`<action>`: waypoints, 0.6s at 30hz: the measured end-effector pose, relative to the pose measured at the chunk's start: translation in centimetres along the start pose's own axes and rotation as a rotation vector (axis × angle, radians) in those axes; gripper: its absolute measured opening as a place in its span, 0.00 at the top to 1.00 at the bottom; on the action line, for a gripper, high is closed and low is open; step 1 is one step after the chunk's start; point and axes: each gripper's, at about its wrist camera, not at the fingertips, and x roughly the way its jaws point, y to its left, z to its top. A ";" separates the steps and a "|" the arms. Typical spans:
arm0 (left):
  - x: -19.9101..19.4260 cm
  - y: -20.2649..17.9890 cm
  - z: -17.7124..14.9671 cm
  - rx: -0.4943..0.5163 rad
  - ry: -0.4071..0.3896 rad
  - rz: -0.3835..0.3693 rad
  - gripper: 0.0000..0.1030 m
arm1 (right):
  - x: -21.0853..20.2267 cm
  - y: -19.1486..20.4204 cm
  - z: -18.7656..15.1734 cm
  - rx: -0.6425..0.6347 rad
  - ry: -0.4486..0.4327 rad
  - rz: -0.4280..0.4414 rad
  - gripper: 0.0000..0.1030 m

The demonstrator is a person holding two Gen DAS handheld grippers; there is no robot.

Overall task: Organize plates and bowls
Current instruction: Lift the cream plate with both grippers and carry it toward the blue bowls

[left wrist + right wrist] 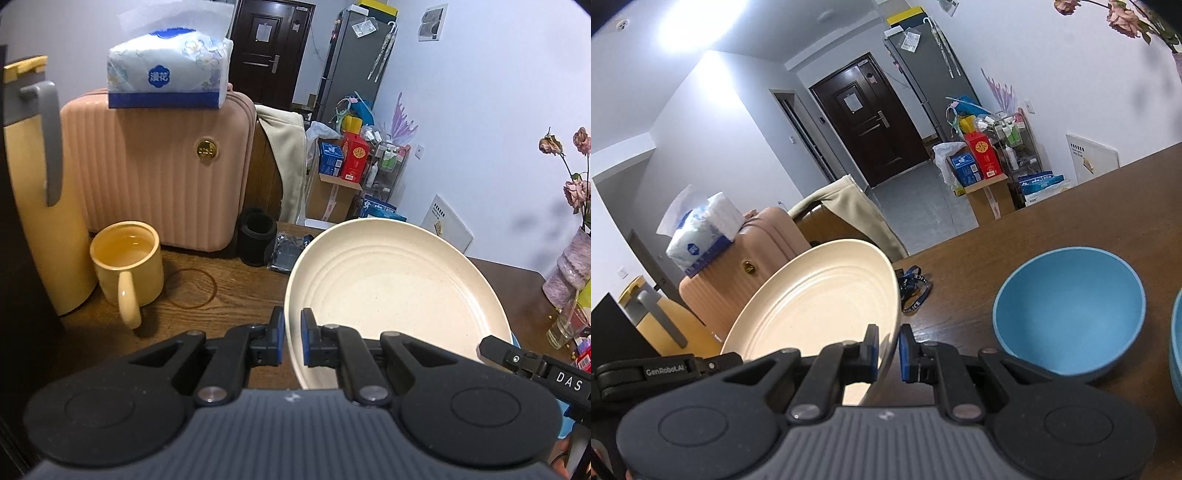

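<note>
**Left wrist view first: two-handed plate carry in progress**

Left wrist view: the left hand-held gripper (292, 338) is pinching the near rim of the cream plate (391, 291), holding it tilted above the table (221, 295).

Right wrist view: the right hand-held gripper (888, 349) is pinching the opposite rim. A blue bowl (1071, 314) is resting on the table nearby. The next move probably calls for level, synchronised lowering.

I hold the cream ridged plate (391, 288) tilted above the worktop (1034, 221), pinched at opposite rims; a blue bowl (1071, 314) sits upright toward its right edge.
</note>
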 end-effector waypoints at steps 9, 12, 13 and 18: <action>-4.2 -0.5 -1.6 0.014 -0.007 0.024 0.91 | -3.6 1.2 -1.5 -0.009 0.002 0.010 0.89; -5.5 -0.4 -2.2 0.011 -0.008 0.032 0.91 | -4.5 1.5 -2.2 -0.011 0.010 0.014 0.89; -6.0 -0.3 -2.5 0.009 -0.009 0.035 0.91 | -4.7 1.7 -2.4 -0.011 0.012 0.014 0.89; -8.2 -0.2 -3.5 0.004 -0.014 0.044 0.91 | -6.7 2.3 -3.7 -0.018 0.018 0.025 0.89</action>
